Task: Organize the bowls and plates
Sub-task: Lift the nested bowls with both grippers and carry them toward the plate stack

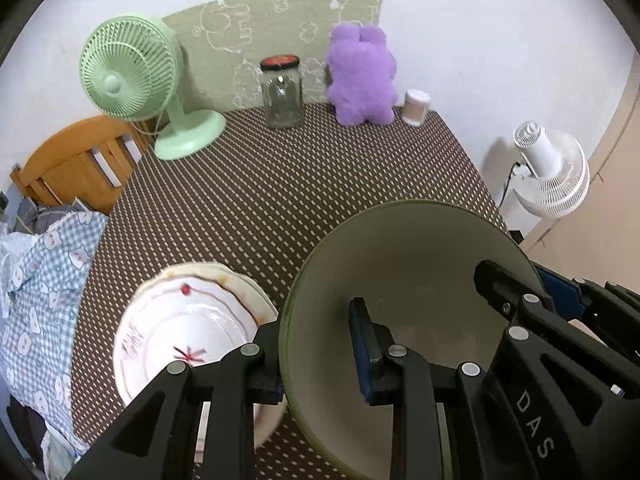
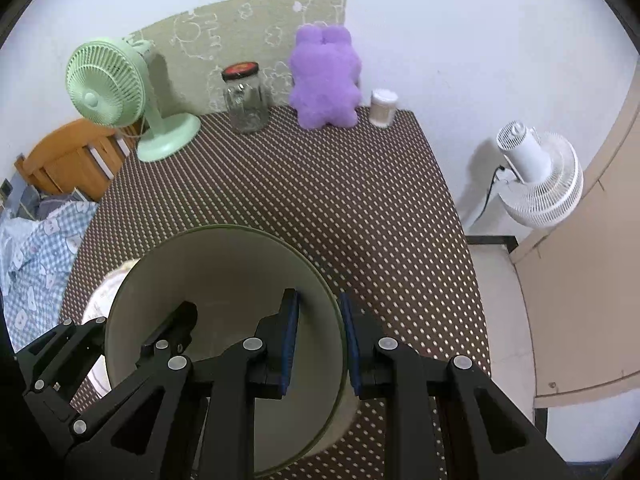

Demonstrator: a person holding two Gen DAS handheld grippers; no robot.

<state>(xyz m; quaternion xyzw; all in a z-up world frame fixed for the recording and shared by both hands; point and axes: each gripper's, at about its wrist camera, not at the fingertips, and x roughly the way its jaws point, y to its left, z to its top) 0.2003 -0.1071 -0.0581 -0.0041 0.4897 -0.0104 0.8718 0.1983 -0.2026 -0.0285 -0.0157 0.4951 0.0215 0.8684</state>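
Observation:
A large olive-green bowl [image 1: 404, 264] is held by both grippers. My left gripper [image 1: 318, 356] straddles its left rim, one finger outside and one inside. My right gripper [image 2: 318, 340] straddles its right rim [image 2: 224, 280] the same way. The right gripper also shows at the bowl's far side in the left wrist view [image 1: 520, 304]. The bowl seems lifted off the table. A stack of white plates with red marks [image 1: 188, 320] lies on the table to the bowl's left, partly hidden by the bowl in the right wrist view [image 2: 108, 284].
The brown dotted tablecloth [image 1: 280, 184] covers the table. At the back stand a green fan [image 1: 132, 80], a glass jar [image 1: 282, 92], a purple plush toy [image 1: 362, 76] and a small cup [image 1: 416, 106]. A white fan [image 1: 552, 176] stands off the right edge; a wooden chair [image 1: 80, 160] at left.

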